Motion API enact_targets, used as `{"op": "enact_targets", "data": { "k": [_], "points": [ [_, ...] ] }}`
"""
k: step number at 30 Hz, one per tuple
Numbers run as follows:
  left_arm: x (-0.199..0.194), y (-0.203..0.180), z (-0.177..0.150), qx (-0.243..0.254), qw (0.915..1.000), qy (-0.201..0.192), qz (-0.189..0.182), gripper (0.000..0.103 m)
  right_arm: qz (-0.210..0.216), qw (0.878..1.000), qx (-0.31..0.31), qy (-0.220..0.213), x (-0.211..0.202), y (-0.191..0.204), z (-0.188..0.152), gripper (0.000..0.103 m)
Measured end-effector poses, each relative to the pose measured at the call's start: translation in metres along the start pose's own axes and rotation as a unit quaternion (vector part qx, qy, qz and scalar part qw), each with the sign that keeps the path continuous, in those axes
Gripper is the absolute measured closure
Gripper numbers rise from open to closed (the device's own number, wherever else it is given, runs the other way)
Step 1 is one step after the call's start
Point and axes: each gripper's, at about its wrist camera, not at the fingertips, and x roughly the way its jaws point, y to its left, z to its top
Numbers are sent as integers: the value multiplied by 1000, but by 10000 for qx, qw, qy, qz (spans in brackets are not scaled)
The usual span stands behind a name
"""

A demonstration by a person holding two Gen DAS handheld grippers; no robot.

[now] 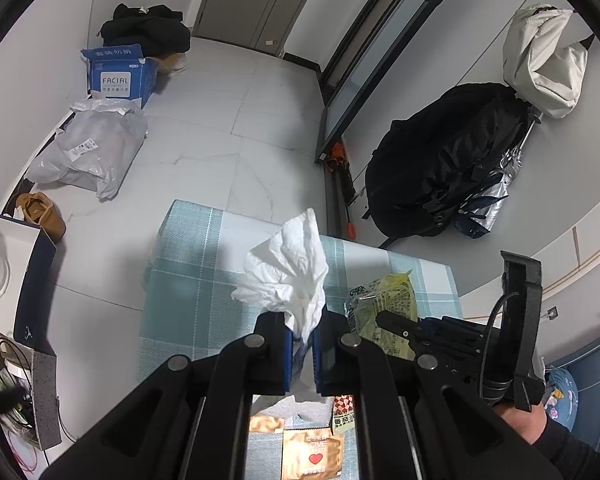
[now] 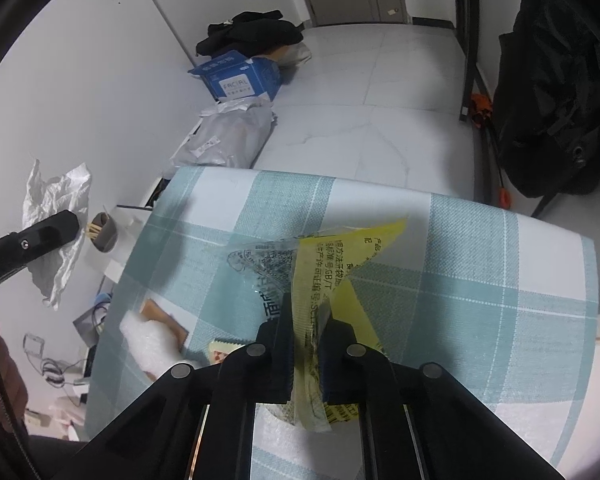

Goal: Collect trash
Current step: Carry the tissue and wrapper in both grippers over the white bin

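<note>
While both grippers hang over the table [image 2: 480, 248], each has trash pinched in it. The left gripper [image 1: 303, 340] is clamped on a crumpled white tissue [image 1: 288, 268], which fans up above its fingertips, clear of the cloth. The right gripper [image 2: 309, 340] is closed tight on a yellow and clear wrapper [image 2: 324, 264] with black print; the wrapper's far end reaches out over the blue-and-white checked cloth, and I cannot tell whether it touches. From the left camera the right gripper shows just beside the left one, its tips on that same wrapper.

More trash lies on the near side of the table: a tan packet [image 1: 311, 452] with a red heart, a smaller gold sachet [image 1: 266, 424] just beside it, a red-checked sachet [image 1: 343, 410], and a piece of white foam [image 2: 152, 344].

On the floor beyond sit a blue tissue box [image 1: 118, 78], a grey plastic bag [image 1: 88, 152] and a black backpack [image 1: 448, 160] against the wall.
</note>
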Motion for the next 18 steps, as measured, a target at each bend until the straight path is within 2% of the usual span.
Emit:
{"op": "enact_targets", "data": {
  "k": [10, 16, 18],
  "points": [
    [-17, -19, -5, -51, 9997, -149, -175, 99, 84, 9994, 108, -315, -36, 0, -10, 96],
    [-40, -37, -7, -100, 9988, -378, -311, 99, 223, 9968, -32, -773, -96, 8, -20, 96],
    [-51, -51, -9, 129, 9984, -549, -67, 99, 270, 9950, -34, -963, -120, 9, -25, 96]
  ]
}}
